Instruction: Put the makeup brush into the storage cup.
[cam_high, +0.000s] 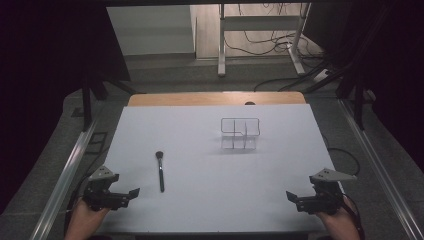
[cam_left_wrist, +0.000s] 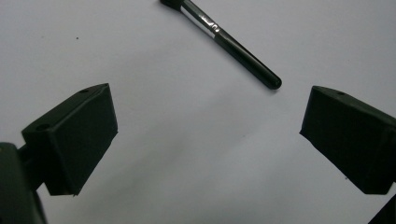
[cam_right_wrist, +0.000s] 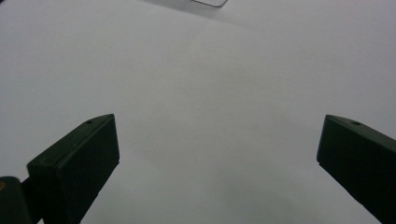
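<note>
A makeup brush (cam_high: 160, 171) with a black handle and silver ferrule lies flat on the white table top (cam_high: 210, 150), bristles pointing away from me. A clear acrylic organizer (cam_high: 240, 133) with several compartments stands upright farther back, right of centre. My left gripper (cam_high: 131, 194) rests at the near left corner, open and empty, a short way left of the brush handle. In the left gripper view the brush handle (cam_left_wrist: 233, 46) lies ahead of the spread jaws. My right gripper (cam_high: 293, 198) sits at the near right corner, open and empty over bare table.
A wooden strip (cam_high: 215, 98) borders the table's far edge. Metal rails (cam_high: 70, 170) run along both sides. Beyond stand a white desk frame (cam_high: 260, 40) and loose cables on the floor. The organizer's corner (cam_right_wrist: 210, 2) shows at the top of the right gripper view.
</note>
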